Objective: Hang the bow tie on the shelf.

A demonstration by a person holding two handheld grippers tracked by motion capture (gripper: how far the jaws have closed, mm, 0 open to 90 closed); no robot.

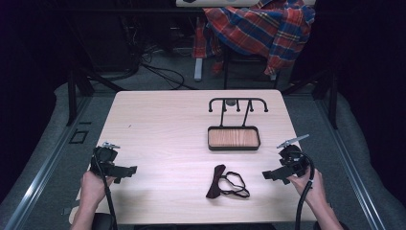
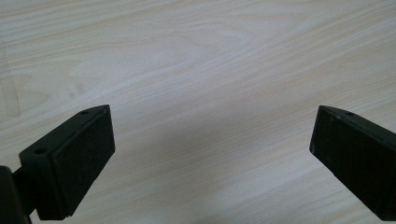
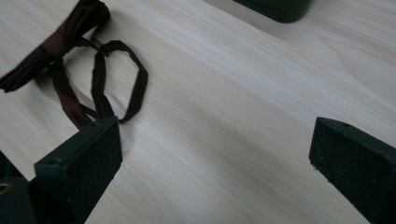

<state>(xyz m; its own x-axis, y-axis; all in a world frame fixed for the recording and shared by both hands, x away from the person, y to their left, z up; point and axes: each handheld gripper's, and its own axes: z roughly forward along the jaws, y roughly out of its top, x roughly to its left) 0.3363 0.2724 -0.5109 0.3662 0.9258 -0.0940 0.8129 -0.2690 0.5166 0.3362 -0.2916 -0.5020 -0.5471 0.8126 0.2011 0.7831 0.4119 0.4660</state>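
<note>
A dark maroon bow tie with a looped strap (image 1: 226,182) lies on the table near the front, right of centre; the right gripper view has the same bow tie (image 3: 74,65) at upper left. Behind it stands a black metal rack with a wooden tray base (image 1: 233,138). My right gripper (image 1: 270,175) is open, low over the table just right of the bow tie, jaws pointing left toward it. My left gripper (image 1: 128,170) is open at the front left, over bare wood, with nothing between its jaws. In the left gripper view both pads (image 2: 84,158) stand wide apart.
The light wooden table (image 1: 163,124) has bare room across its left half and back. A plaid shirt (image 1: 261,26) drapes over a chair beyond the far edge. Cables lie on the floor behind the table.
</note>
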